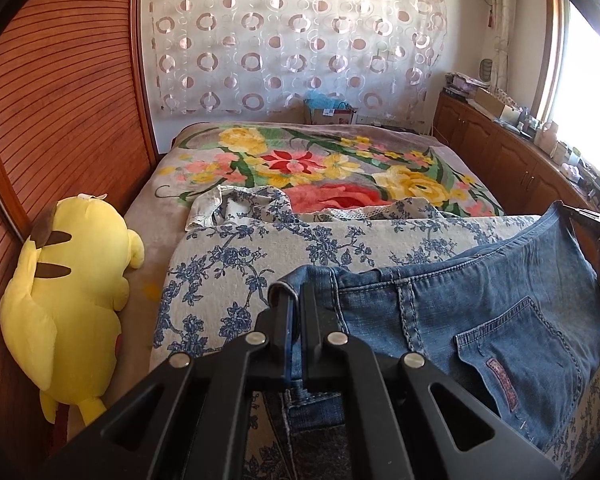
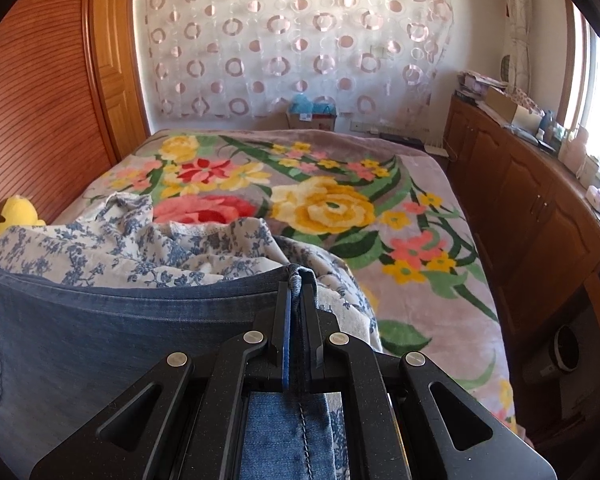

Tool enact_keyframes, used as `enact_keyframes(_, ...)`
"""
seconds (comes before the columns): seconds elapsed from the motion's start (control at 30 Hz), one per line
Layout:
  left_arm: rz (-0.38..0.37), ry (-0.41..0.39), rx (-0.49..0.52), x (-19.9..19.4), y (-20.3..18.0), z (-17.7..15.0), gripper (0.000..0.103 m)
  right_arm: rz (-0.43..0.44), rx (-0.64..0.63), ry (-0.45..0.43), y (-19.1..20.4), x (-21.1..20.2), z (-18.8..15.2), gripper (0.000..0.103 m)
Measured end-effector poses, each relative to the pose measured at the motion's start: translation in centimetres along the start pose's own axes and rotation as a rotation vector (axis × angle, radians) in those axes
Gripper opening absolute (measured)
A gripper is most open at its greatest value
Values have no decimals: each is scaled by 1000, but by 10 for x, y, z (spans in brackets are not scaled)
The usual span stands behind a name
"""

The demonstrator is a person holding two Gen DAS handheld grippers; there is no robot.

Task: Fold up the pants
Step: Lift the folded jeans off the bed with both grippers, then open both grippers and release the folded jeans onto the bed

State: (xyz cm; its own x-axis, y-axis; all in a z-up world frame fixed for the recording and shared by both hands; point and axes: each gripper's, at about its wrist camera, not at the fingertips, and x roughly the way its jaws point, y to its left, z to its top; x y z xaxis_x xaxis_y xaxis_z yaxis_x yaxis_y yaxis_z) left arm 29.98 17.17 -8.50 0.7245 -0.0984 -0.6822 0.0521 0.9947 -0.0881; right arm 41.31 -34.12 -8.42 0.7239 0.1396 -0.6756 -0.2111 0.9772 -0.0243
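Note:
Blue denim pants (image 1: 460, 312) hang stretched between my two grippers above the bed, back pocket facing the left wrist view. My left gripper (image 1: 296, 300) is shut on the left end of the waistband. My right gripper (image 2: 298, 292) is shut on the right end of the waistband, and the pants (image 2: 100, 332) spread away to its left. The right gripper's tip (image 1: 580, 212) shows at the far right of the left wrist view. The legs hang below, out of sight.
A blue-and-white floral sheet (image 1: 260, 248) lies bunched on the flowered bed blanket (image 2: 332, 200). A yellow plush toy (image 1: 68, 304) sits by the wooden wardrobe (image 1: 60, 120) on the left. Wooden cabinets (image 2: 520, 200) with clutter run along the right under the window.

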Motion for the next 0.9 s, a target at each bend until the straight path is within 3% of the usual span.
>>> enact_keyframes(0.57, 26, 19, 23, 14, 0, -4, 2, -32, -24, 42, 7, 25, -4, 1)
enact_keyframes(0.8, 34, 2, 48, -2, -3, -4, 8, -4, 24, 29, 2, 15, -4, 23)
enact_keyframes(0.87, 35, -13, 56, -9, -4, -4, 15, -2, 26, 10, 3, 7, -4, 26)
enact_keyframes(0.9, 45, -21, 59, -12, -4, -4, 27, -2, 24, 5, 4, 4, -4, 30)
